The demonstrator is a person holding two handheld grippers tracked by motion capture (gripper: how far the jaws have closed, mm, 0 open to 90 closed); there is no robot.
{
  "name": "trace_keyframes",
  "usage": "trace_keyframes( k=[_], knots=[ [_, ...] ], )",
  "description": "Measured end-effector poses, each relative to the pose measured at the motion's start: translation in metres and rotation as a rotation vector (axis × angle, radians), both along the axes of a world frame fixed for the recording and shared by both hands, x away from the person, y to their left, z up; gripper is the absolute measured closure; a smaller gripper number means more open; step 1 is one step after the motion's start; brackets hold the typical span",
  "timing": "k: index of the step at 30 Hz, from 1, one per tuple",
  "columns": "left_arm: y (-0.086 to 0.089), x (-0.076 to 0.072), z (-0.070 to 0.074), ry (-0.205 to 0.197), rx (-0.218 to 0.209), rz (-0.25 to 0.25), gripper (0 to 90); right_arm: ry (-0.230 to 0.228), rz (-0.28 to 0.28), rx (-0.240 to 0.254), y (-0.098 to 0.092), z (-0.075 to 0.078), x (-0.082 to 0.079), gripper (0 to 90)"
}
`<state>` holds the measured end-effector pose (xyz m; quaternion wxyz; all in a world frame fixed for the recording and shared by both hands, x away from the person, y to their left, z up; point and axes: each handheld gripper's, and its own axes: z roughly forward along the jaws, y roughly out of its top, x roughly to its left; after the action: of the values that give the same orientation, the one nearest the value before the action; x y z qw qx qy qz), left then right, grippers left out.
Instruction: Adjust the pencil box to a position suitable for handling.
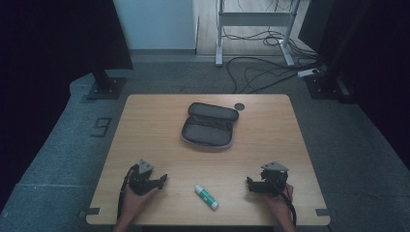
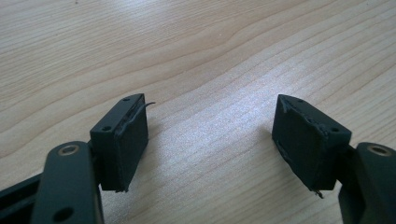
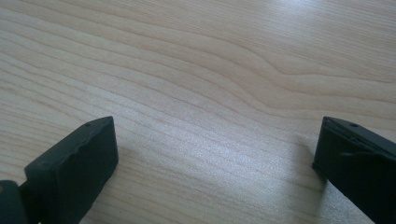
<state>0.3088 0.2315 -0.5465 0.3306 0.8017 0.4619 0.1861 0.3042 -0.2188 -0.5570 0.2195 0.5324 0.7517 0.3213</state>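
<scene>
Both grippers (image 1: 163,180) (image 1: 249,183) open, flanking glue stick (image 1: 206,196).

A dark round disc (image 1: 240,106) lies on the table (image 1: 145,125).

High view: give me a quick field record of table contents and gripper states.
table: wooden table
case: open pencil case, far centre
stick: glue stick, lying near edge, between the grippers
disc: dark round disc, right of the case
left gripper: open, empty, resting on table
right gripper: open, empty, resting on table
</scene>
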Motion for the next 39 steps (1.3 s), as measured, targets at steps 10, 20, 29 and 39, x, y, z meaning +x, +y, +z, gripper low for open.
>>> trace_keyframes(
  k=[10,20,29,39],
  knots=[
    [0.000,0.000,0.000,0.000,0.001,0.001,27.1,-0.013,-0.013,0.003,0.000,0.001,-0.005,4.6],
    [0.001,-0.003,0.000,-0.003,-0.003,0.002,29.8,-0.026,-0.032,0.011,-0.001,0.003,-0.006,14.7],
    [0.004,-0.005,0.018,-0.030,-0.053,0.009,31.9,-0.066,-0.017,0.079,-0.005,0.013,-0.006,20.7],
    [-0.007,0.009,0.050,-0.060,-0.094,0.010,32.9,-0.139,-0.011,0.142,-0.001,0.040,-0.005,25.1]
  ],
)
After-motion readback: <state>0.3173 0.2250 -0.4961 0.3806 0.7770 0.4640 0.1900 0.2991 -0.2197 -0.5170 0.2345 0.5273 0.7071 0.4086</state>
